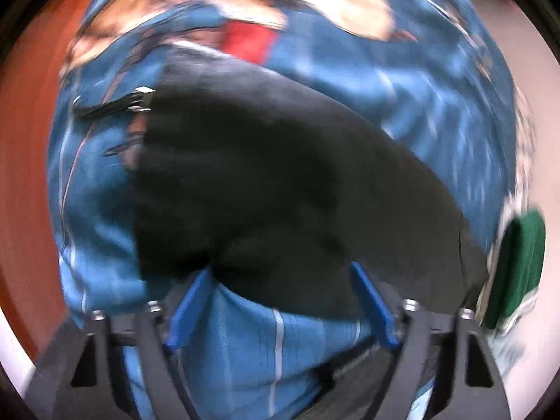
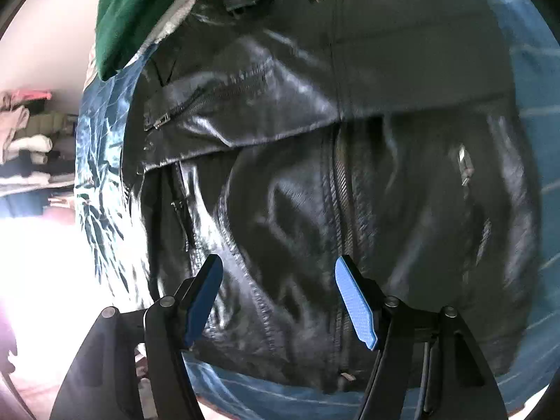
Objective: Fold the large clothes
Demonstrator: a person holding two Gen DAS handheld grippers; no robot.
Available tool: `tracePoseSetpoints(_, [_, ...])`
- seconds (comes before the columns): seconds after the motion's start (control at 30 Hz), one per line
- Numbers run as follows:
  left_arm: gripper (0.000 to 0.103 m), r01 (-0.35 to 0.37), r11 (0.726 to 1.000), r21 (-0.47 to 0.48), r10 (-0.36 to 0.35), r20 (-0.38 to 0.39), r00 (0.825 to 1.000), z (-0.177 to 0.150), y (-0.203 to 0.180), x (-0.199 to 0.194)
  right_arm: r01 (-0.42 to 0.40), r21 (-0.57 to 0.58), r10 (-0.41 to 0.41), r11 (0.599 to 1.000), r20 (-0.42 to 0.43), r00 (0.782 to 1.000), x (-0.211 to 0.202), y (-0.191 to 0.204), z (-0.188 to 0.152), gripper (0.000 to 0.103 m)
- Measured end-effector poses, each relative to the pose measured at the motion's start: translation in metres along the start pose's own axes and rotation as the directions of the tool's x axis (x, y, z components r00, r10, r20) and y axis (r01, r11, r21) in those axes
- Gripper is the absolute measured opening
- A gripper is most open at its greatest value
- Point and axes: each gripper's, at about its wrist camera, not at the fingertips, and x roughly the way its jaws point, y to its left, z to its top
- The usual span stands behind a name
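Note:
A black leather jacket [image 2: 315, 161] with zips lies on a blue patterned cloth [image 2: 105, 161]. In the right wrist view it fills most of the frame, with one sleeve folded across the body. My right gripper [image 2: 278, 301] is open just above the jacket's lower part, its blue pads [image 2: 355, 304] apart and holding nothing. In the left wrist view the jacket [image 1: 273, 182] shows as a dark, blurred shape on the blue cloth [image 1: 402, 98]. My left gripper [image 1: 280, 301] is open at the jacket's near edge, its blue pads [image 1: 190, 308] wide apart.
A green garment [image 2: 133, 10] lies at the cloth's edge; it also shows in the left wrist view [image 1: 518, 262]. Stacked folded clothes [image 2: 24, 140] sit on shelves at the far left. A red-brown surface [image 1: 21, 161] borders the cloth.

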Motion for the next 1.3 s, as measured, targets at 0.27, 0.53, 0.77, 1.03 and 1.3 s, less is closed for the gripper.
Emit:
tracePoseSetpoints(0.27, [0.01,0.003,0.977,0.212,-0.053,0.231,0.972,0.029,-0.063,-0.061,0.01,-0.049,-0.013,0.999,-0.062,0.998,0.038,0.052,-0.016,0.069])
tracePoseSetpoints(0.53, [0.015,0.195,0.951,0.241,-0.237,0.157,0.959,0.093,-0.074,-0.053,0.018,-0.109,-0.025,0.994,-0.069,0.997,0.05,0.085,-0.021,0.069])
tracePoseSetpoints(0.77, [0.081,0.324,0.945,0.046,-0.327,0.102,0.939,0.06,-0.008,-0.044,0.063,-0.061,-0.068,0.996,-0.08,0.994,0.065,0.075,-0.013,0.069])
tracePoseSetpoints(1.03, [0.081,0.163,0.985,0.046,-0.169,0.18,0.969,0.072,-0.051,-0.016,0.174,-0.086,-0.179,0.981,-0.052,0.982,0.079,0.088,-0.007,0.071])
tracePoseSetpoints(1.3, [0.01,-0.049,0.97,0.24,-0.037,0.341,0.939,0.096,-0.127,-0.02,0.206,-0.077,-0.205,0.976,0.015,0.979,0.084,0.119,0.002,0.072])
